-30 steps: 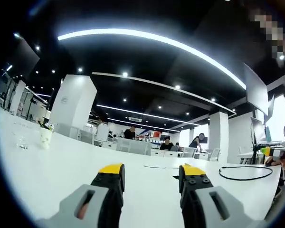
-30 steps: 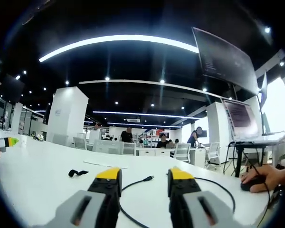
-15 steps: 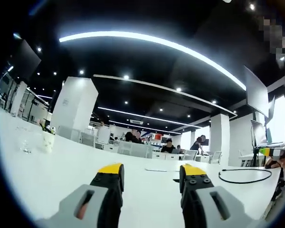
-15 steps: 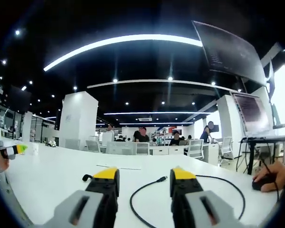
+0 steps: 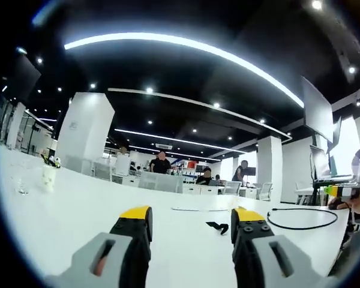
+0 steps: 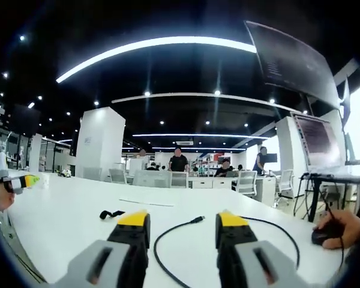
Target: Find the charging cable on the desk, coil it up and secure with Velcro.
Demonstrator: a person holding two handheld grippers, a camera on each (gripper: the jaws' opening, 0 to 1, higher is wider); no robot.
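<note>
A black charging cable (image 6: 174, 233) lies in a loose loop on the white desk (image 6: 66, 210), its plug end pointing away just beyond my right gripper (image 6: 182, 221), which is open and holds nothing. A short black Velcro strap (image 6: 111, 214) lies on the desk to the cable's left. In the left gripper view the cable (image 5: 300, 218) shows as a flat loop at the right, and the strap (image 5: 218, 227) lies just ahead, near the right fingertip of my open, empty left gripper (image 5: 192, 216).
A sheet of paper (image 6: 146, 203) lies farther back on the desk. A cup with pens (image 5: 48, 176) stands at the far left. A person's hand rests on a black mouse (image 6: 324, 235) at the right, beside monitors. The other gripper (image 6: 12, 182) shows at the left edge.
Both views have shifted slightly with the hands. The Velcro strap has come out from behind the right gripper's left jaw and from behind the left gripper's right jaw. Both grippers stay open.
</note>
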